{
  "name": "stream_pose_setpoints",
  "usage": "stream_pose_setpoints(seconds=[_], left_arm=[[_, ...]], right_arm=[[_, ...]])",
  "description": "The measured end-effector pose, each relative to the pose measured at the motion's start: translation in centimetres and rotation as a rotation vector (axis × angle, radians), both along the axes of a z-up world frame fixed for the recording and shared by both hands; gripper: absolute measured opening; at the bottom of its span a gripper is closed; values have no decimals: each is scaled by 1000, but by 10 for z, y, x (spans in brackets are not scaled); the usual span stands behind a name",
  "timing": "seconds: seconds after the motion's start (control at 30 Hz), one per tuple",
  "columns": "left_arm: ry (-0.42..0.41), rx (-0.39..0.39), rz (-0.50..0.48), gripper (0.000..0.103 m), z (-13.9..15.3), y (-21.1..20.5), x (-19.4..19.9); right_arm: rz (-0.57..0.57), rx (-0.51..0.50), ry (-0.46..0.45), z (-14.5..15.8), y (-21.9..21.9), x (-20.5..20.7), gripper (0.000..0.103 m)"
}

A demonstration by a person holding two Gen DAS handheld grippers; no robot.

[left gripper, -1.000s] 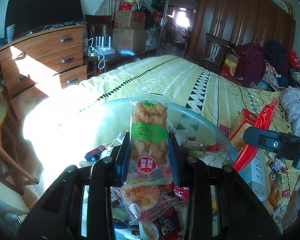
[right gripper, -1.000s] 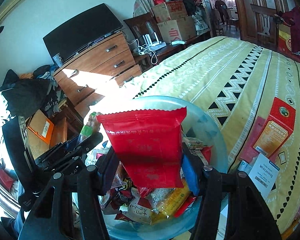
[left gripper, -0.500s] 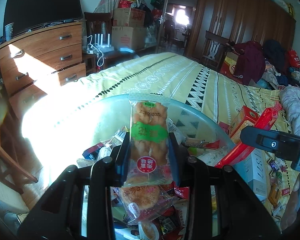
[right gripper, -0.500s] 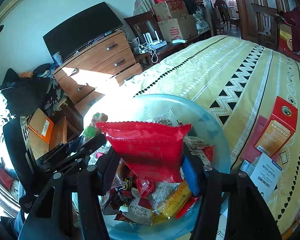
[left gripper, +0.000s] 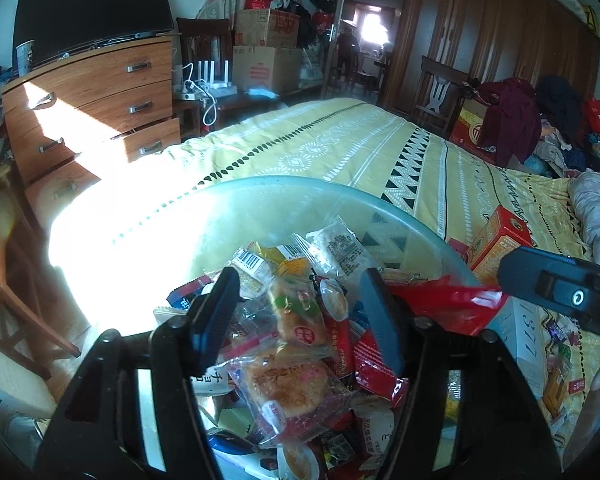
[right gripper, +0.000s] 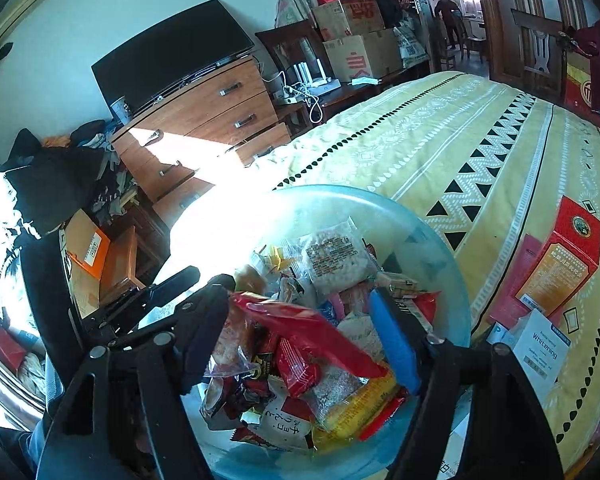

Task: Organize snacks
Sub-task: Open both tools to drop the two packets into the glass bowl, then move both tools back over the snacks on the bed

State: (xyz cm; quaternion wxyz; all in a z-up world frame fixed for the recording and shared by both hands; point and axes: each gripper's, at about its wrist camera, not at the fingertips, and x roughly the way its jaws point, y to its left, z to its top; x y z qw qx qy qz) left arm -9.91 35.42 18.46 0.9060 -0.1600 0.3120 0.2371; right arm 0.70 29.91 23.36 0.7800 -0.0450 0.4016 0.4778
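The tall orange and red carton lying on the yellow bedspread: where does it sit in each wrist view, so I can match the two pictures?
Left wrist view: the orange and red carton is at right of centre, just past the bowl's far right rim.
Right wrist view: the same carton is at the far right edge, on the bedspread.
Shared landmark: the pale blue translucent plastic bowl full of snack packets.

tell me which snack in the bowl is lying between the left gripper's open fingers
The clear-wrapped fried twist snack with the green label and round red sticker, lying loose on the pile in the bowl between the left gripper's spread fingers. The red packet sits further right.
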Motion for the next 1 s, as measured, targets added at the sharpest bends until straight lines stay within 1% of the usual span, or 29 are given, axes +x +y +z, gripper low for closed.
stream_pose_setpoints(seconds=[0.03, 0.1, 0.2, 0.3, 0.37, 0.4, 0.43, 0.53, 0.6, 0.77, 0.9, 1.0], left_arm=[[-2, 4, 11, 73, 1, 0, -1], [-5, 2, 18, 79, 2, 1, -3], [-8, 12, 18, 79, 6, -4, -5], [-28, 28, 13, 81, 14, -16, -9], [-38, 42, 10, 89, 19, -27, -11], [-41, 45, 12, 98, 21, -31, -11], [-50, 50, 11, 103, 24, -38, -12], [-75, 81, -21, 103, 35, -64, -9], [-89, 99, -53, 103, 41, -83, -5], [-139, 165, -155, 103, 56, -146, 4], [-123, 182, -275, 103, 53, -203, 15], [-86, 214, -325, 103, 47, -241, 24]], right_arm=[[-3, -3, -7, 1, -1, -1, 83], [-15, -11, -30, 4, -5, -4, 87], [-30, -1, -78, 12, -19, -14, 88], [-59, 20, -157, 22, -51, -32, 92], [-87, 26, -182, 21, -77, -42, 96], [-106, 25, -189, 17, -92, -46, 98], [-130, 21, -188, 12, -110, -50, 98], [-211, 4, -178, -6, -163, -61, 99], [-268, -7, -149, -21, -202, -68, 99], [-394, -130, -131, -67, -289, -88, 99], [-499, -206, -105, -102, -356, -102, 99], [-566, -248, -93, -123, -400, -114, 99]])
